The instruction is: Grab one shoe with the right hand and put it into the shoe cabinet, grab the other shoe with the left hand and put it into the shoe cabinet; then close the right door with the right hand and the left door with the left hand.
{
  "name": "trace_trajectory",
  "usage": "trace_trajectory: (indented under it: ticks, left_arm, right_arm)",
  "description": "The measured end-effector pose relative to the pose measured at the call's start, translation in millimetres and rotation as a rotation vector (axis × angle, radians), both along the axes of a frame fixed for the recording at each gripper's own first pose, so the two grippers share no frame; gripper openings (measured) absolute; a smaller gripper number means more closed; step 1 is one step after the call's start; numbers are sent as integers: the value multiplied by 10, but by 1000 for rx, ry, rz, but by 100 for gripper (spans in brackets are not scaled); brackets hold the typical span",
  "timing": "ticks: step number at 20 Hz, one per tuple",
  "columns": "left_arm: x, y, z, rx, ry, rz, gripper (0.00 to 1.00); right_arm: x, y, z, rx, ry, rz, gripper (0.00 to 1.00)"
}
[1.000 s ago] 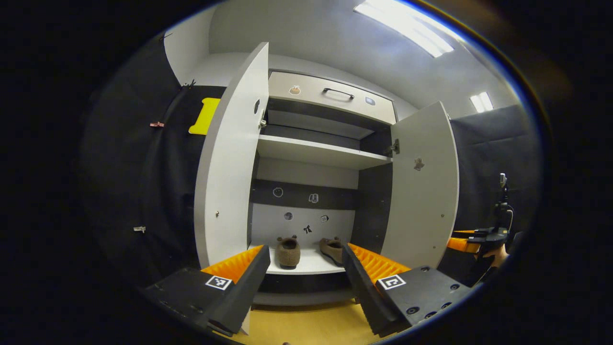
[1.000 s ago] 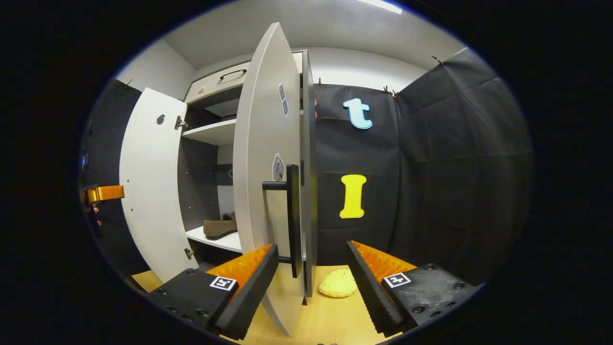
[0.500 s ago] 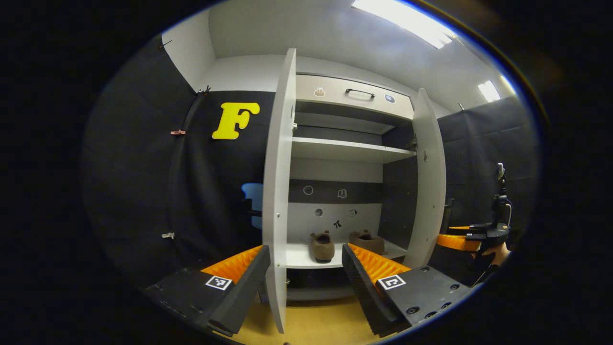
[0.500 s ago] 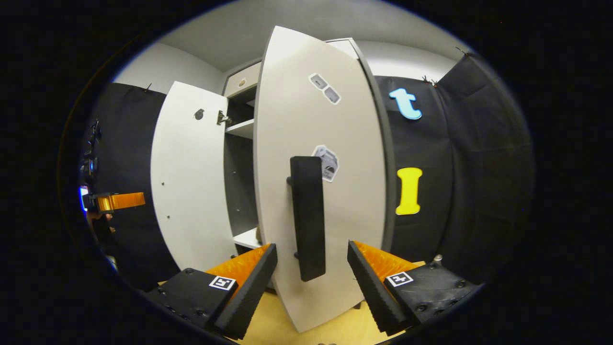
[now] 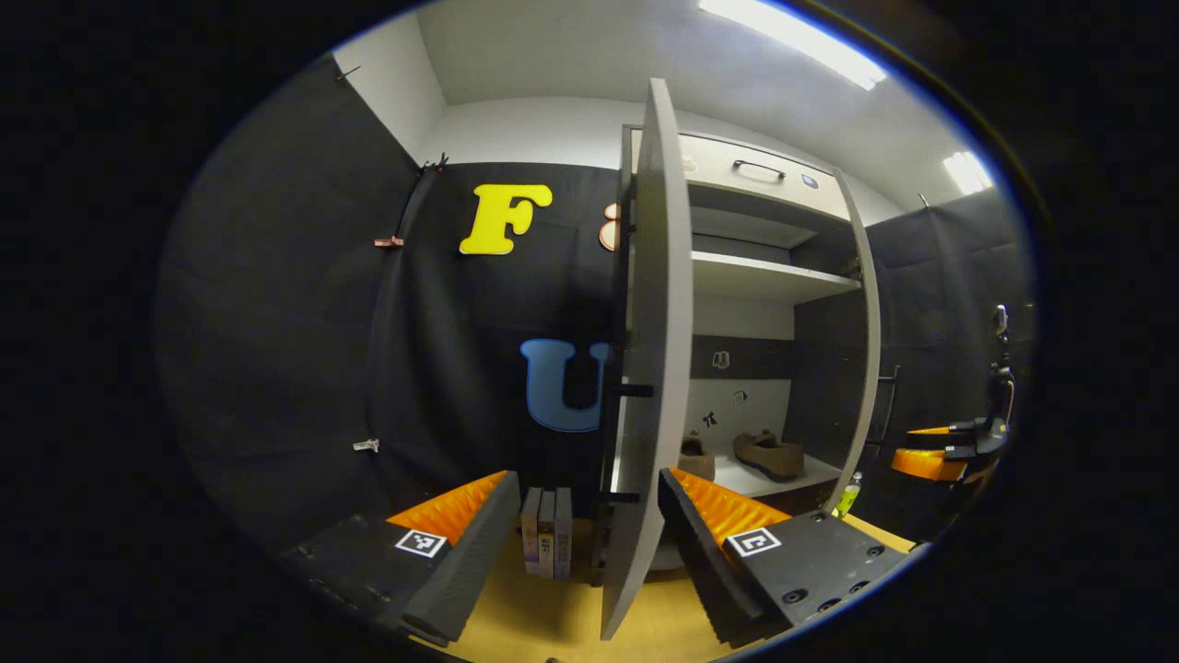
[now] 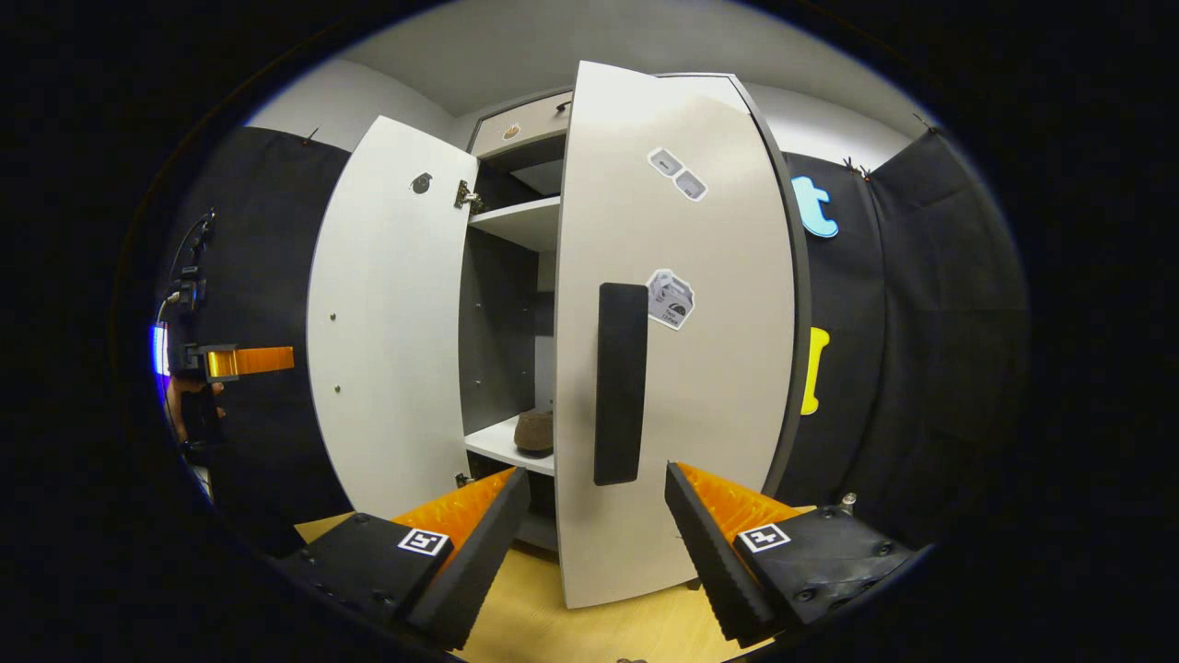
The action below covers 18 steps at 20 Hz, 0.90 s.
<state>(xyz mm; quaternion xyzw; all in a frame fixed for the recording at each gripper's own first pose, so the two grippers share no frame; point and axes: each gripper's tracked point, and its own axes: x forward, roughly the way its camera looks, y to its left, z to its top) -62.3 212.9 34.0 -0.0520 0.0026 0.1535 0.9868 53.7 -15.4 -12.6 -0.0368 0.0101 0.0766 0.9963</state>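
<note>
In the left gripper view, the left tool [image 5: 580, 534] is pointing at the free edge of the left door [image 5: 649, 387], which is standing open and edge-on between its two fingers; the fingers are spread wide and gripping nothing. Past the door, the shoe cabinet [image 5: 774, 276] is showing its shelves, and both brown shoes are sitting on the bottom shelf: one shoe [image 5: 772, 455] lying side-on, the other shoe [image 5: 694, 457] partly hidden behind the door edge. A few books [image 5: 545, 543] are standing on the floor beside the cabinet (just left of the door), and a small green bottle [image 5: 847, 494] is standing at the foot of the right door [image 5: 861, 368].

In the right gripper view, the right tool [image 6: 597, 543] is facing the outer face of the right door [image 6: 709, 387], its fingers also spread wide and empty, with the door's black handle [image 6: 620, 382] upright between and above them. The right door is partly shut; through the gap one shoe [image 6: 534, 430] is resting on the bottom shelf. The left door [image 6: 387, 322] is hanging open, with the left tool [image 6: 244, 361] held beyond it.
</note>
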Motion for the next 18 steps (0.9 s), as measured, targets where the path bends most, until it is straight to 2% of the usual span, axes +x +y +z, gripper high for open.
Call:
trace_trajectory:
  ticks: [7, 9, 12, 15, 18]
  left_arm:
    - [158, 117, -149, -13, 4, -75, 94]
    - [175, 96, -168, -45, -5, -96, 94]
    - [252, -34, -166, -80, -10, -128, 93]
    - [348, -202, -135, -48, 4, -161, 93]
    - [503, -512, -126, -26, 4, -229, 93]
  right_arm:
    - [-161, -123, -39, 13, 10, -90, 98]
    - [-188, -114, -46, 22, 13, -100, 98]
    - [-214, -102, -46, 13, 9, -115, 98]
    - [-227, -94, -45, 5, 9, -122, 98]
    - [-225, -102, -39, 13, 7, -121, 98]
